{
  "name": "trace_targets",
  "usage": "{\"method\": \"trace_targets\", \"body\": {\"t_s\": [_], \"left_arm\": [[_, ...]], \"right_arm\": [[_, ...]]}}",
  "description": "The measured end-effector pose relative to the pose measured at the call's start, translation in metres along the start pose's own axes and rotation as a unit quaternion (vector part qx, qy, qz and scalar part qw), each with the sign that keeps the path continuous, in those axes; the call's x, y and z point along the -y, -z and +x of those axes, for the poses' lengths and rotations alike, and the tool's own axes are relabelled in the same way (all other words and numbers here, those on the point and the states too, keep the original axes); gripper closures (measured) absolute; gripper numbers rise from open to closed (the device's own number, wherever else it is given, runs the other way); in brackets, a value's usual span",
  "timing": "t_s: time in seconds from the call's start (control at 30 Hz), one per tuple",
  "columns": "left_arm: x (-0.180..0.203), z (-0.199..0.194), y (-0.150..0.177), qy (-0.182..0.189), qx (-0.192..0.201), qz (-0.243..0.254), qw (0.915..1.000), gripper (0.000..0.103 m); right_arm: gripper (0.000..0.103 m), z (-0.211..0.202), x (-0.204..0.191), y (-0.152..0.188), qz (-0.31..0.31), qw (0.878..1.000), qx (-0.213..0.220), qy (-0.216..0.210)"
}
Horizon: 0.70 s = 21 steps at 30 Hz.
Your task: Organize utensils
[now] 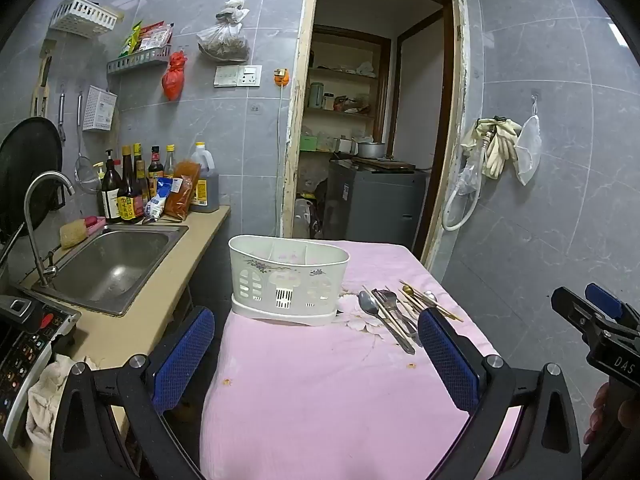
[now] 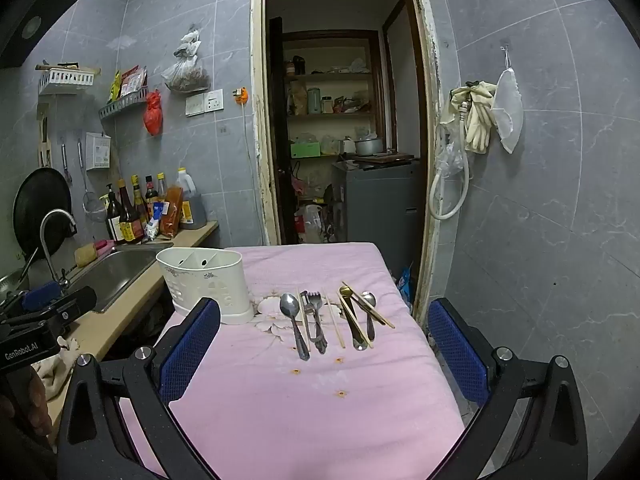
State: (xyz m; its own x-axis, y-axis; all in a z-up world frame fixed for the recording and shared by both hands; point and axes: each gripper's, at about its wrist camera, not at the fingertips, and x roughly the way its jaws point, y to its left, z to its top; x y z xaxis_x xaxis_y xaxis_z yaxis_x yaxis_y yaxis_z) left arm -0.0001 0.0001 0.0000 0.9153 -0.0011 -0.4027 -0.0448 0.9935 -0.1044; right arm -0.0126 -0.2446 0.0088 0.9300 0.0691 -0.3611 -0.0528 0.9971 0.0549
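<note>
A white utensil holder (image 1: 289,276) (image 2: 206,284) with dividers stands empty at the far left of a pink-covered table (image 1: 320,392) (image 2: 304,400). To its right lie several utensils in a row: a steel spoon (image 2: 292,320) (image 1: 370,306), a fork (image 2: 317,320), wooden chopsticks (image 2: 335,322), a gold spoon (image 2: 351,318) and a small spoon (image 2: 370,312). My left gripper (image 1: 316,360) hovers open over the near table, short of the holder. My right gripper (image 2: 324,356) is open too, its fingers spread on either side of the utensil row, nothing between them.
A counter with a steel sink (image 1: 108,268), a tap and sauce bottles (image 1: 132,188) runs along the left. An open doorway (image 2: 340,140) with shelves is behind the table. Gloves and a hose (image 2: 464,132) hang on the right wall. A cloth (image 1: 48,400) lies on the counter.
</note>
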Motion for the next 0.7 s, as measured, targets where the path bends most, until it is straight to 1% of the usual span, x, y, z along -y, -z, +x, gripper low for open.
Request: {"method": "trace_targets", "body": {"t_s": [0.7], "left_arm": [[0.0001,0.0002,-0.0001,-0.001,-0.004,0.002,1.0000,0.000]], "right_arm": [[0.001,0.0034,-0.0012,-0.0010,0.001,1.000,-0.003,-0.001]]}}
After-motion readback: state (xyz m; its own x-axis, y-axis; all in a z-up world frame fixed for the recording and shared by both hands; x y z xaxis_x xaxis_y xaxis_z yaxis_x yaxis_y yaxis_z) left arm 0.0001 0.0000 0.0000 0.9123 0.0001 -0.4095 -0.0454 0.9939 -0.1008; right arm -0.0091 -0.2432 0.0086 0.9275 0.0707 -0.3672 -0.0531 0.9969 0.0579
